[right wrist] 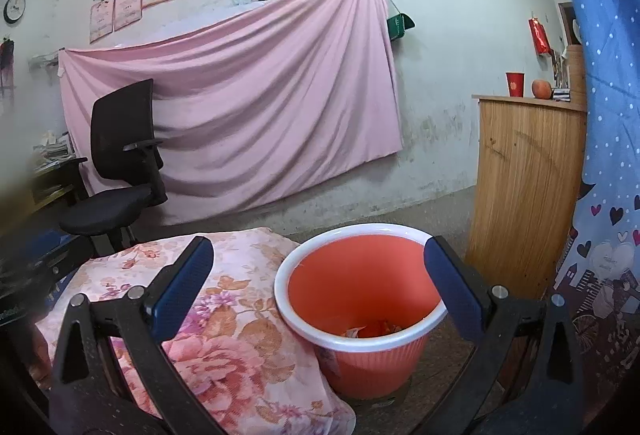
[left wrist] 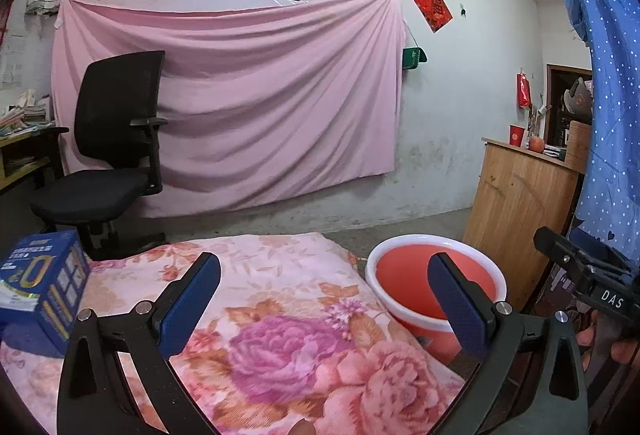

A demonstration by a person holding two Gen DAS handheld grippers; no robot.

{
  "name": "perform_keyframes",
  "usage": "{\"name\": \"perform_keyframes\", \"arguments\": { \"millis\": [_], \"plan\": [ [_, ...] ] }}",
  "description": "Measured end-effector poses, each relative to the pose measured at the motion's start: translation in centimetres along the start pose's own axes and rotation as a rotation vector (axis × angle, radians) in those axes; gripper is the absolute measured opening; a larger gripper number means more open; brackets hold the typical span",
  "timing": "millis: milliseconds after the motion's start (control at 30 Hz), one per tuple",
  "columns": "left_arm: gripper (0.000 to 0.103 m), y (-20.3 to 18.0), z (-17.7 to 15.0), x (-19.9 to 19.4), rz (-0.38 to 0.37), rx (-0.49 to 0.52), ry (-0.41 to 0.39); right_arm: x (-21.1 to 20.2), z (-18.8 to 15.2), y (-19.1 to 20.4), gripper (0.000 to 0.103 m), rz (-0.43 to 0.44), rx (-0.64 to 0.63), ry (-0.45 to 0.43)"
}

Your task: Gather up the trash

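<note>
An orange trash bin with a white rim (right wrist: 352, 287) stands on the floor at the right edge of a floral cloth-covered surface (right wrist: 224, 319); some scraps lie at its bottom (right wrist: 372, 329). The bin also shows in the left wrist view (left wrist: 404, 275). My right gripper (right wrist: 320, 271) is open and empty, just above and in front of the bin. My left gripper (left wrist: 324, 287) is open and empty above the floral cloth (left wrist: 280, 335). A blue printed box (left wrist: 40, 287) sits on the cloth at the left. The right gripper's body (left wrist: 592, 279) shows at the left view's right edge.
A black office chair (left wrist: 112, 155) stands behind the cloth surface, before a pink sheet (left wrist: 240, 95) on the wall. A wooden cabinet (right wrist: 528, 187) with a red cup (right wrist: 514, 83) and a fruit stands at right, next to a blue dotted curtain (right wrist: 600, 115).
</note>
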State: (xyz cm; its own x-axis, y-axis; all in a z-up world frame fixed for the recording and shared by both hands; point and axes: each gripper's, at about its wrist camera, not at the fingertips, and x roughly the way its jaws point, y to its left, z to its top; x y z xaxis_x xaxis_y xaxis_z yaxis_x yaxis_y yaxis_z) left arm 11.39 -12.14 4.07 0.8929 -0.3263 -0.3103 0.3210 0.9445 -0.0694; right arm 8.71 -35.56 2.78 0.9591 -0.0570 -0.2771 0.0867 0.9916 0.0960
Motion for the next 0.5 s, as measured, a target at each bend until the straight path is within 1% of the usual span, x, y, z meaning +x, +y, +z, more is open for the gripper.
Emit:
{"name": "perform_keyframes", "arguments": {
  "millis": [233,500],
  "plan": [
    [0.101,1.5,-1.3,-2.6,0.021,-0.008,0.006,-2.3,-0.7,1.5,0.103,0.005,-0.004,-0.03],
    [0.102,3.2,-3.5,-5.3,0.053,-0.019,0.03,-4.6,-1.9,3.8,0.103,0.022,-0.022,-0.047]
  ]
}}
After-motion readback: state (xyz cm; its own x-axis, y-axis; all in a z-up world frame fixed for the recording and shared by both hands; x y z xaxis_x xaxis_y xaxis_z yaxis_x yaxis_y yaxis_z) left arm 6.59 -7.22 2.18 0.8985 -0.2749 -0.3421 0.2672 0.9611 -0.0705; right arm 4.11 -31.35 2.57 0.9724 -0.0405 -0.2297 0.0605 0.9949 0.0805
